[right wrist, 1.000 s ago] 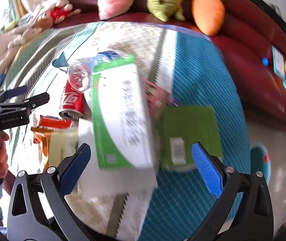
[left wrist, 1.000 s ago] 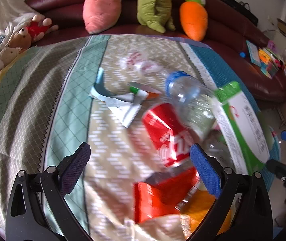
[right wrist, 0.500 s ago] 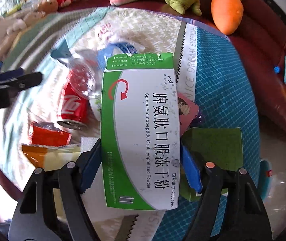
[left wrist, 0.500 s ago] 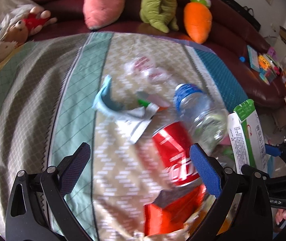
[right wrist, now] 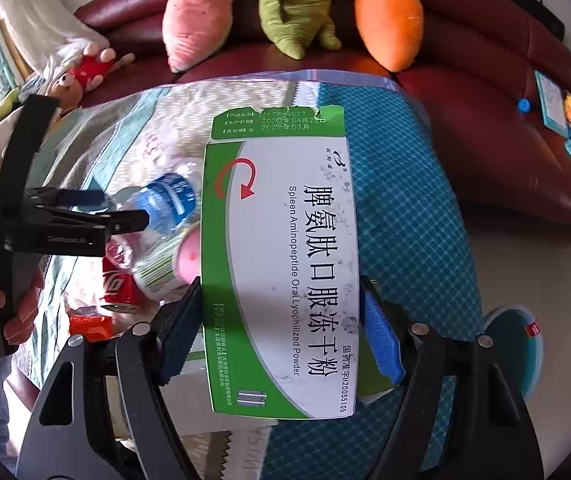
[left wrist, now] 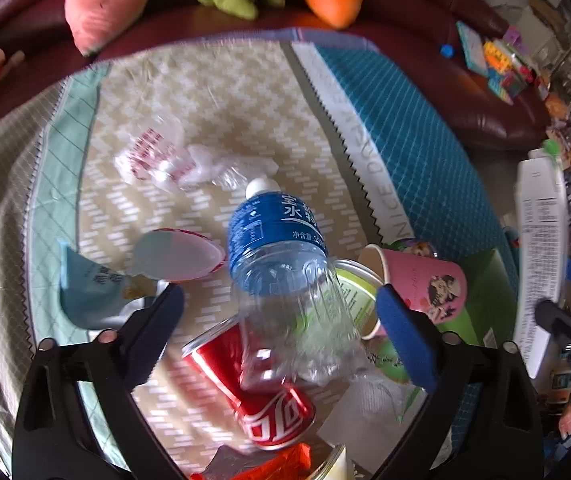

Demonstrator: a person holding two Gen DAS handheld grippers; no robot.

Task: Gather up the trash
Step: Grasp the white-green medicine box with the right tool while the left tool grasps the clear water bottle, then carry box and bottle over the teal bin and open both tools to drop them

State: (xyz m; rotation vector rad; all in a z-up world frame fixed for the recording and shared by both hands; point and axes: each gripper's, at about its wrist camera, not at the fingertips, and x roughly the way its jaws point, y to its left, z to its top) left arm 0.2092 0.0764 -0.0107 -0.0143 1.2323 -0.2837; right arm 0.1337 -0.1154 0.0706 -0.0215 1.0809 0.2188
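My right gripper (right wrist: 281, 332) is shut on a green and white medicine box (right wrist: 279, 264) and holds it above the table; the box also shows at the right edge of the left wrist view (left wrist: 541, 256). My left gripper (left wrist: 281, 316) is open, its fingers on either side of a clear water bottle (left wrist: 285, 276) with a blue label that lies over a red cola can (left wrist: 261, 388). A pink paper cup (left wrist: 421, 276) and a green-printed cup (left wrist: 355, 300) lie beside the bottle.
The patterned tablecloth (left wrist: 225, 96) also holds a crumpled clear plastic bag (left wrist: 181, 160), a foil lid (left wrist: 177, 256), a light blue wrapper (left wrist: 93, 292), an orange-red wrapper (left wrist: 281, 464) and a flat green box (left wrist: 481, 304). Plush toys (right wrist: 389, 16) sit on the dark red sofa behind.
My left gripper has moved forward and right until its fingers flank the bottle. My right gripper has lifted the medicine box higher off the table.
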